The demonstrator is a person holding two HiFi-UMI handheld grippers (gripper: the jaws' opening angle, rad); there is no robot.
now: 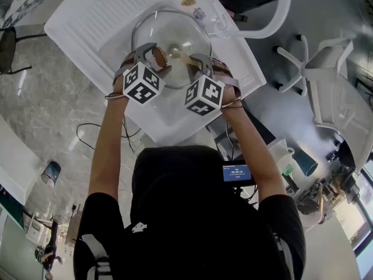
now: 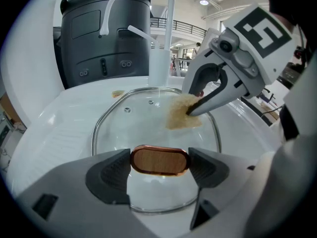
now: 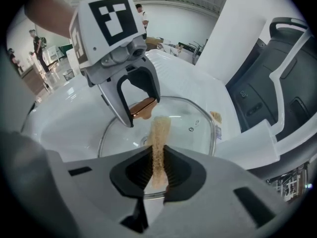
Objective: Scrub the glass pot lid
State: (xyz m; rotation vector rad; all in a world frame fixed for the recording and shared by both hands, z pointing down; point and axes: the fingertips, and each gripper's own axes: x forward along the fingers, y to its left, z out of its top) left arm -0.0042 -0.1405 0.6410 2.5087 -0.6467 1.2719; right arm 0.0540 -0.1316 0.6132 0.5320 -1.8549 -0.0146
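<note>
So the glass pot lid is lying flat in the basin of a white sink, knob side up. The left gripper is clamping its jaws tight on the lid's oval copper-rimmed knob, right in the middle of the glass. The right gripper is pinching a thin tan scrub pad between its closed jaws, and the pad's far end is pressing on the glass just right of the knob. Both grippers are sitting close together over the lid, the person's bare forearms reaching in from the near side. A white faucet is arching up at the far side of the sink, with a dark grey bin standing behind it. A small tan scrap is lying on the rim by the faucet.
</note>
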